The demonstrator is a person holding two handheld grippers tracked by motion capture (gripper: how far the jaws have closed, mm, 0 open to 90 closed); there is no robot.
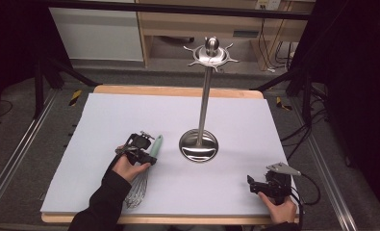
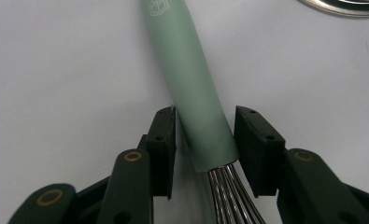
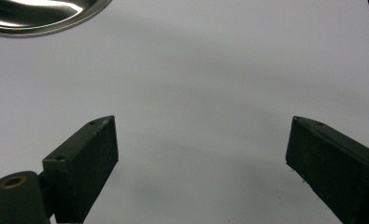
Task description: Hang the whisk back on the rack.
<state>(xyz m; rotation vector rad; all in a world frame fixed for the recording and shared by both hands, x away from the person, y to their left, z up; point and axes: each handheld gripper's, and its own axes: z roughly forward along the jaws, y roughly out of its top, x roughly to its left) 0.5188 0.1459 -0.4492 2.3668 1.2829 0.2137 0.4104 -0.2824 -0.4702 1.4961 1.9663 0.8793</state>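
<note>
Left gripper view, fingers (image 2: 162,140) straddling whisk (image 2: 191,88) handle, not clamped

A whisk (image 1: 144,178) with a pale green handle (image 2: 187,84) and steel wires (image 2: 229,196) lies flat on the white desk (image 1: 106,125), handle pointing away. Just beside its handle end stands an upright steel utensil stand (image 1: 203,96) with a round base (image 1: 198,147).

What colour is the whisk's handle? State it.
Pale mint green handle, with a small white logo; clearest in the left gripper view.
</note>
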